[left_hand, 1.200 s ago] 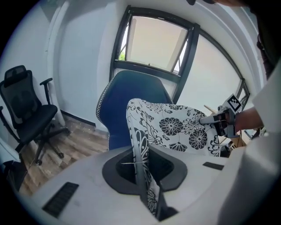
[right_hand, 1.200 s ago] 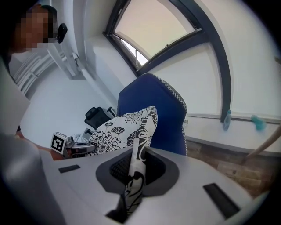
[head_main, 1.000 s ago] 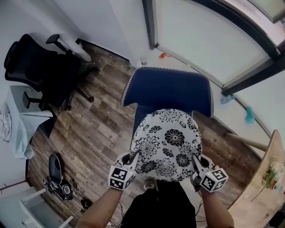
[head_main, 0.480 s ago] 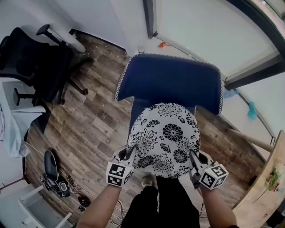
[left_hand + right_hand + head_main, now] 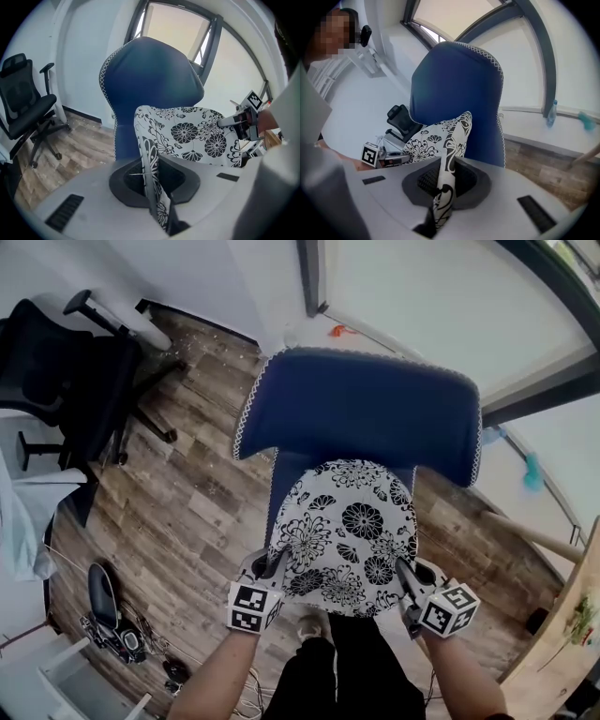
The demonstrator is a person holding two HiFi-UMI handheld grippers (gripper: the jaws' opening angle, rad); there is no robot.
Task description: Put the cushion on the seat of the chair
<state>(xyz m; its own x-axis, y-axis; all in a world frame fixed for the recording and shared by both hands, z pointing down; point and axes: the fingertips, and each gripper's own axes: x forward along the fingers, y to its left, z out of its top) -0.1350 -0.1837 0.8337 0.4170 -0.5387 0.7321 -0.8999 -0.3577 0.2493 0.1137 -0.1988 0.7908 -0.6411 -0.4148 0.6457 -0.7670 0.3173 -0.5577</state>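
1. So, I'm gripping the cushion (image 5: 347, 535) by its near edge with both hands, and it's stretching out ahead of my jaws toward the chair (image 5: 361, 413).
2. Its far edge is sitting just short of the blue backrest (image 5: 150, 79). The seat is lying ahead of and below both sets of jaws. The cushion is hiding nearly all of it, so I can't tell whether they're touching yet.
3. The cushion's wide side is running from jaw to jaw, one near corner in each gripper. Neither hand is nearer the seat than the other.
4. My left gripper (image 5: 275, 565) is clamping down tight on the thin floral edge, which is running straight through between its jaws.
5. My right gripper (image 5: 405, 575) is doing the same on its corner, pinching the fabric hard.
6. I'm guessing the move coming up is going down and slightly forward from the jaws, with both sides level, and letting go only once the seat is carrying the cushion.
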